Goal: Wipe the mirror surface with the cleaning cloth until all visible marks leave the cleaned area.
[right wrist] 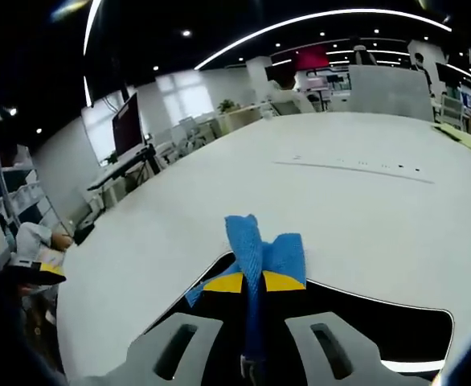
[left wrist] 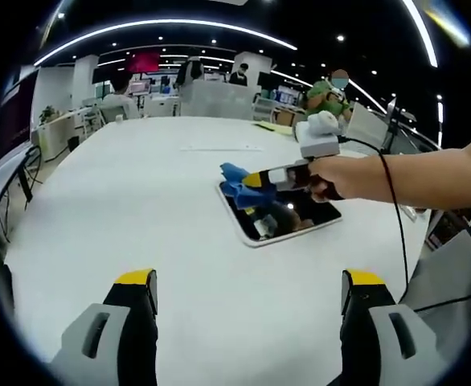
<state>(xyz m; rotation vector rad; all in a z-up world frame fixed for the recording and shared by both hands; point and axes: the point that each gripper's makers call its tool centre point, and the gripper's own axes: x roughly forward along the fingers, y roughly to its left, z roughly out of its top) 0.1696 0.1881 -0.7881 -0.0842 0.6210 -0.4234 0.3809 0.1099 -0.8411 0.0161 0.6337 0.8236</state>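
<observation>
A rectangular mirror (left wrist: 288, 219) with a white frame lies flat on the white table (left wrist: 139, 201). In the left gripper view the right gripper (left wrist: 255, 181), held by a person's hand, presses a blue cloth (left wrist: 237, 186) onto the mirror's far left corner. My left gripper (left wrist: 251, 281) stands open near the table's front, well short of the mirror, nothing between its yellow-tipped fingers. In the right gripper view the right gripper (right wrist: 251, 281) is shut on the blue cloth (right wrist: 260, 249), which sticks out past the tips over the mirror (right wrist: 380, 322) edge.
The table (right wrist: 340, 201) stretches wide and bare around the mirror. A black cable (left wrist: 392, 201) runs from the right gripper past the person's arm. Desks, chairs and seated people sit beyond the table's far edge; a green and white object (left wrist: 324, 100) stands at the far right.
</observation>
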